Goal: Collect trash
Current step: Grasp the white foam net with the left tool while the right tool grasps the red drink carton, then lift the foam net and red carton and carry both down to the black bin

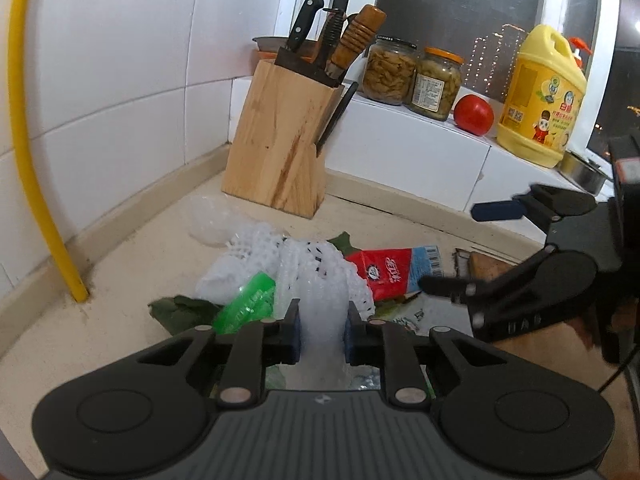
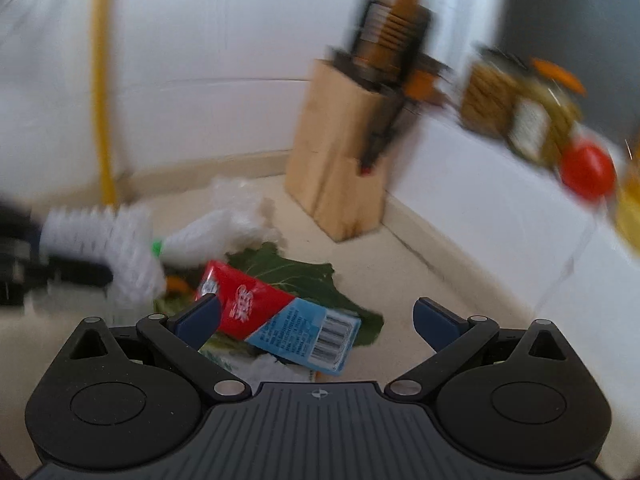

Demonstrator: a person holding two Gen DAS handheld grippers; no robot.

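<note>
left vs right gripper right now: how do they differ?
The left gripper has its jaws pinched on the white foam net; the right gripper stands wide open and holds nothing. The left gripper's pads press the net's sides, while the right gripper's fingers only straddle the red and blue carton without touching it with both pads. Both point down at the same trash pile on the counter.

A home kitchen. A knife block stands on the tiled counter; pickle jars and dish soap line the sill
</note>
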